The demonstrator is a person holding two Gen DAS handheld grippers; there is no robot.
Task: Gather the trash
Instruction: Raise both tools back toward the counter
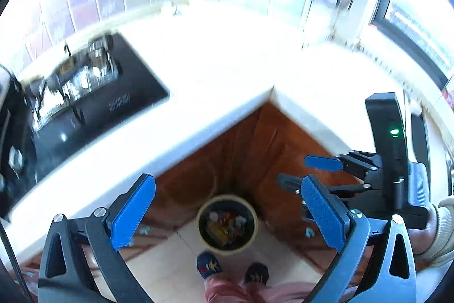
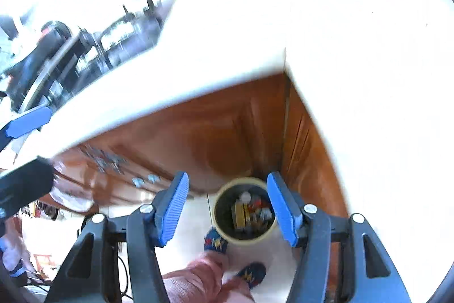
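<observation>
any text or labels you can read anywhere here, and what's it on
None can be read.
White print block on the black cooktop: too blurred to read.
Packaging in the trash bin: too small and blurred for any words.
Sticker-like marks on the wooden cabinet: smeared by motion, unreadable.
Pattern on the slippers: shapes, no letters visible.

Both grippers are held pointing steeply downward, the left gripper [image 1: 227,210] and the right gripper [image 2: 227,208] each spread wide, apparently with nothing gripped.
</observation>
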